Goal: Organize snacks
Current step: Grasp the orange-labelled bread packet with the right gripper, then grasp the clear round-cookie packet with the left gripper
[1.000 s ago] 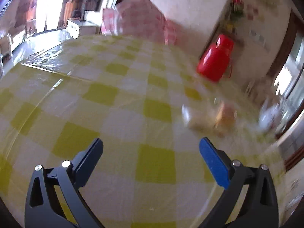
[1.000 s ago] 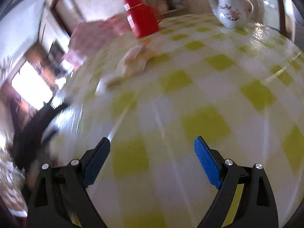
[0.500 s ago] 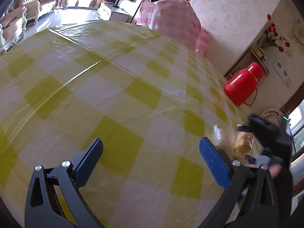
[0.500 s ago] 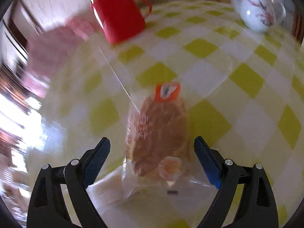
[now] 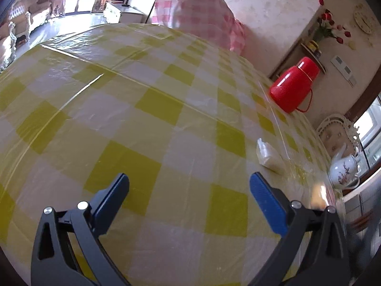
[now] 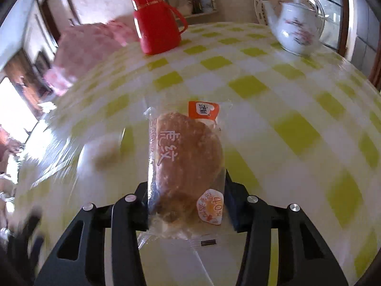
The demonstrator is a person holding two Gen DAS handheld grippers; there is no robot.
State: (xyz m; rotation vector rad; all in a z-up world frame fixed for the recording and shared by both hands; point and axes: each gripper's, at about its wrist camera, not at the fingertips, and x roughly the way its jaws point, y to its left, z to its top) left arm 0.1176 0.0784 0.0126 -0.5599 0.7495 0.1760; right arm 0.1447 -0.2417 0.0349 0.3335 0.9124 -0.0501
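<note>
A bread bun in a clear wrapper with orange labels (image 6: 188,157) stands between the jaws of my right gripper (image 6: 187,195). The jaws are closing and both pads press its sides. The bun is sharp while the table behind it is blurred. A second, pale snack packet (image 5: 269,156) lies on the yellow-checked tablecloth (image 5: 152,109), beyond the right finger of my left gripper (image 5: 188,202). That gripper hangs open above the cloth with nothing between its fingers. In the right wrist view a pale blurred packet (image 6: 107,155) lies to the left of the bun.
A red thermos jug (image 5: 293,88) (image 6: 157,21) stands at the table's far side. A white flowered teapot (image 5: 344,169) (image 6: 297,28) sits near the right edge. A pink checked cover (image 5: 202,16) rises behind the table.
The right gripper swung over the bread bun, which lay between its wide jaws half a second ago, and has closed on it. The left gripper stayed open and shifted slightly.
</note>
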